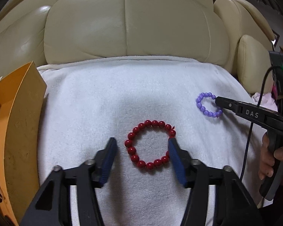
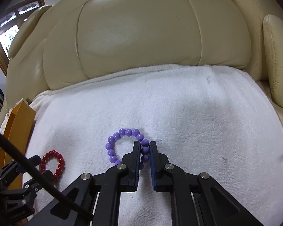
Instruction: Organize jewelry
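Red bead bracelet (image 1: 150, 145) flat on the white towel (image 1: 141, 86), near its front edge, roughly mid-width. Purple bead bracelet (image 1: 208, 104) also flat on the towel, well apart from the red one, toward the right edge and further back.

Left gripper (image 1: 142, 141) spread wide, low over the towel, straddling the red ring: left finger just outside the beads, right finger overlapping the ring's right side; contact hard to judge, nothing clamped. Same ring (image 2: 52, 163) visible from the right wrist view, framed by the left gripper's black fingers.

Right gripper (image 2: 143, 145) narrowed to a slim gap around the near right arc of the purple bracelet (image 2: 122, 145), two or three beads sitting between the pads; left finger inside the ring, right finger outside. Whether the pads actually press the beads: cannot tell.

Orange cardboard box (image 1: 13, 124) against the towel's left edge, open, small metal pieces inside. Cream leather sofa (image 1: 126, 24) under and behind the towel.
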`<state>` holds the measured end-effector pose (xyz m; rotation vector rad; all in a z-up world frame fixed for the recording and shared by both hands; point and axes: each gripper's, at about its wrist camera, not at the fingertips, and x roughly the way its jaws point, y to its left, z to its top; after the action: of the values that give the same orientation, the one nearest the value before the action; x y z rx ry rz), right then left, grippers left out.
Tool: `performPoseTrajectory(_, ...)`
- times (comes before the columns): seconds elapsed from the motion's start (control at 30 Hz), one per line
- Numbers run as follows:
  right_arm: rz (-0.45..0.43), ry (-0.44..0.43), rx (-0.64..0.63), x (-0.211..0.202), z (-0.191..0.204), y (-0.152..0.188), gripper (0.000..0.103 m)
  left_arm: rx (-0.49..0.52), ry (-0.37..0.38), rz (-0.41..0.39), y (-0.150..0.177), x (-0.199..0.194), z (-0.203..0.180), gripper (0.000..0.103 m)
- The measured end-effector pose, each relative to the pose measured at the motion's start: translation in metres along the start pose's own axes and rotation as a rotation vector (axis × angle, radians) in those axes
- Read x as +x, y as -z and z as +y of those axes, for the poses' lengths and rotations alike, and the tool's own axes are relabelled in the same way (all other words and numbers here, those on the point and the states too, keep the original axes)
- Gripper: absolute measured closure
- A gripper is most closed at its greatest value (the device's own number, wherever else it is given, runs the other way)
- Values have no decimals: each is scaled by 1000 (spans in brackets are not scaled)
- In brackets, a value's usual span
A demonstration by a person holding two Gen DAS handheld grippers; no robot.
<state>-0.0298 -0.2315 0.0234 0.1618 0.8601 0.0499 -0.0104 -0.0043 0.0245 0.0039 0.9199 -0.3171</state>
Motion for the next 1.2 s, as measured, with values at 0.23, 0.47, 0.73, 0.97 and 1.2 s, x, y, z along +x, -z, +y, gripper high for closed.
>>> performPoseTrajectory(0.23,10,8,18,-2,-7,-1,93,-30,5,5,-2,0,12,68)
performPoseTrajectory(0.47,36,4,37,1,-8,0,92,15,-21,9,-3,7,5,65)
performPoseTrajectory(0.73,19,17,-46,8,3,3,92,49,-33,-17,-6,10,-6,93)
performPoseTrajectory(0.97,-24,-10,-51,-3,6,1,92,70,-34,-73,-6,-5,-14,93)
performPoseTrajectory(1.2,-59,-86,4,-20,-3,-5,92,58,-2,-142,-10,-31,-10,93)
